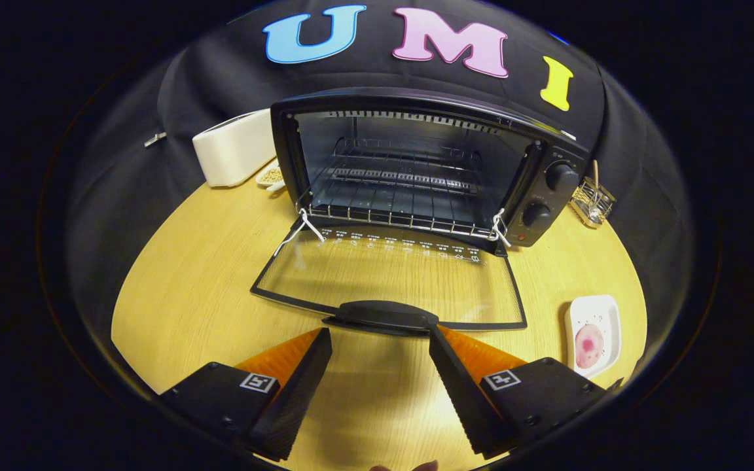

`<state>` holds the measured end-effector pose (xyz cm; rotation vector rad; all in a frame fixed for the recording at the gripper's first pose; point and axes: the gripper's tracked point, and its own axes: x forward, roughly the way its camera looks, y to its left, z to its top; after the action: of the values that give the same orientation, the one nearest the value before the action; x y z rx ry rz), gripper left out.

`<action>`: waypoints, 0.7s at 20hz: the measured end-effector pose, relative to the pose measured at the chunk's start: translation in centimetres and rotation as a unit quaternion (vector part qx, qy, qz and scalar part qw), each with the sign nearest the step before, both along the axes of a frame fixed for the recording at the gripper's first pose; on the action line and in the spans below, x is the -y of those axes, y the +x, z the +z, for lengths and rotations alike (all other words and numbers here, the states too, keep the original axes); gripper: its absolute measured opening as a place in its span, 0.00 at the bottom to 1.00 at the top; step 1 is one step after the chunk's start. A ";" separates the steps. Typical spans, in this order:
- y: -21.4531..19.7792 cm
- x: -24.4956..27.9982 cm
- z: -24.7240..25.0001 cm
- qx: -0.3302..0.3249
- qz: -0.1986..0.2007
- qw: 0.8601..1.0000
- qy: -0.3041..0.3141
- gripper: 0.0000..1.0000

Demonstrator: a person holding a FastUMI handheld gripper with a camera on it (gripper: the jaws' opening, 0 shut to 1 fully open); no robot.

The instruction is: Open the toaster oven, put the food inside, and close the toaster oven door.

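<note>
Lying right of spread gripper (380, 337): food (589, 345)

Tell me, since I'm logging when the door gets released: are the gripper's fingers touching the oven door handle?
Cannot tell. In the gripper view the open gripper has its fingertips right at the door handle, flanking it, with no clear gap or contact.

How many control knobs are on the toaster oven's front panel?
2. The upper knob and lower knob sit stacked on the toaster oven panel, right of the open door. The tongs stand open just short of the door handle.
</note>
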<state>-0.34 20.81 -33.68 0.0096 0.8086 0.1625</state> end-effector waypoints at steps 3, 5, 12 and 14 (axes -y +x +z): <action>-0.4 0.5 1.2 0.004 0.005 1.000 0.023 0.99; -0.7 1.4 2.5 0.006 0.008 0.999 0.036 0.99; -1.4 6.0 9.0 0.010 0.011 0.995 0.100 0.98; -1.3 8.8 10.5 0.019 0.015 0.994 0.102 0.98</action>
<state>-1.67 12.05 -23.20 0.1871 0.7512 0.2724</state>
